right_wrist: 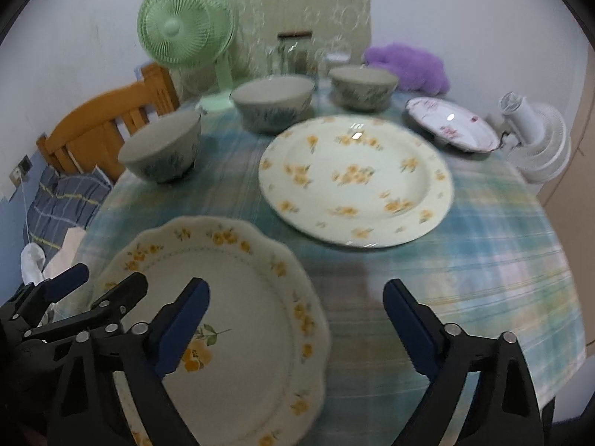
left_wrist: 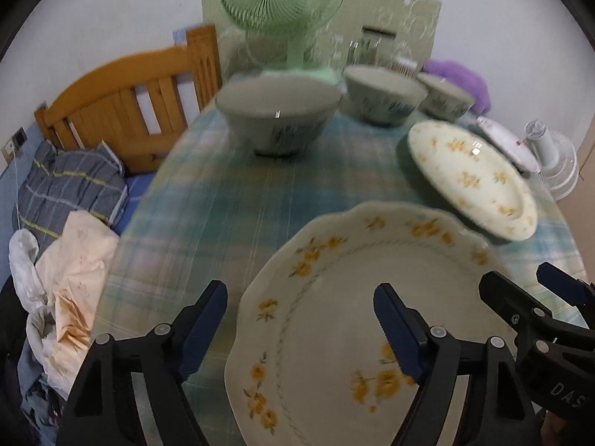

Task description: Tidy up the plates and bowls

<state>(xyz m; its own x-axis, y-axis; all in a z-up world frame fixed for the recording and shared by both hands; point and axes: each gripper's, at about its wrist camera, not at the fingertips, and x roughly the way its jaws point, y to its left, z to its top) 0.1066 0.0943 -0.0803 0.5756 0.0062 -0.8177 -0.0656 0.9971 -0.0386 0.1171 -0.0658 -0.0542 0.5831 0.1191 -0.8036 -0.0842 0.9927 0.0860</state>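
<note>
so the scalloped plate (left_wrist: 357, 319) sits on the table (right_wrist: 483, 278) at about 1 o'clock from the left gripper (left_wrist: 301, 327) and 10 o'clock from the right gripper (right_wrist: 297, 325), both wide open, empty, roughly equally near.

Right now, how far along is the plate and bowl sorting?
Nothing looks stacked yet. Three bowls stand apart, and the round yellow-flower plate and pink-flower plate lie separate. Left gripper and right gripper, both open and empty, flank the scalloped plate. All grouping remains.
</note>
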